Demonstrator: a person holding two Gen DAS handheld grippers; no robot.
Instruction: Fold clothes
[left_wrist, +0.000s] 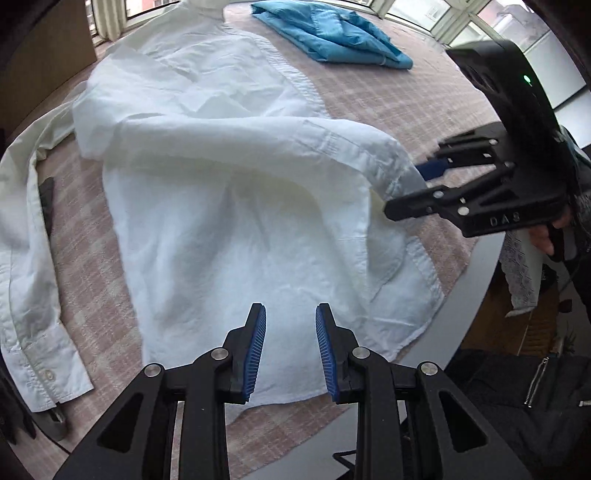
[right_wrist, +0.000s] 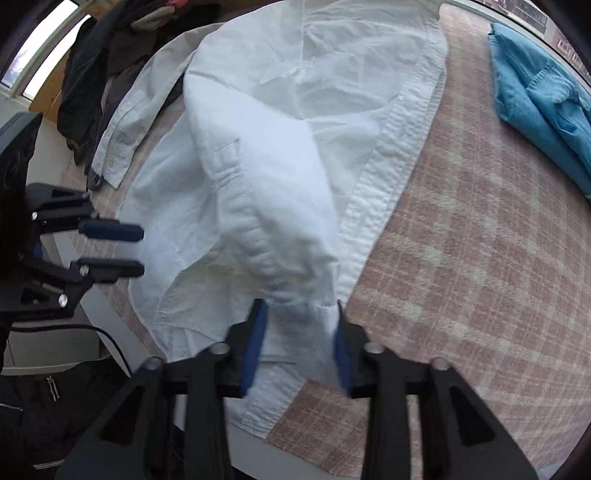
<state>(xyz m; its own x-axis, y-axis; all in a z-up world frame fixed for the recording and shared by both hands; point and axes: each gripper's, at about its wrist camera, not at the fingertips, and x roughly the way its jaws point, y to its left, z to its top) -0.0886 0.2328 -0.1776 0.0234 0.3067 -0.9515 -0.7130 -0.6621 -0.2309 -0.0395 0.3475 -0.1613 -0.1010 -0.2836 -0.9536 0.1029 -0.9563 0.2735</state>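
White shirt (left_wrist: 236, 206) lies spread across the desk (right_wrist: 461, 258), filling the frame's centre. Right gripper (right_wrist: 299, 332) pinches its sleeve cuff (raised); left gripper (left_wrist: 290, 347) hovers with jaws wide. Better to lay the sleeve straight across.

White shirt (left_wrist: 229, 206) on pink-and-cream plaid cloth (right_wrist: 480, 258). Blue folded garment (left_wrist: 332, 33) beyond. Black grippers with blue pads (left_wrist: 258, 347)

Black linkage grippers, left gripper (left_wrist: 290, 350) and right gripper (right_wrist: 299, 347), blue ribbed jaws, silver screws.
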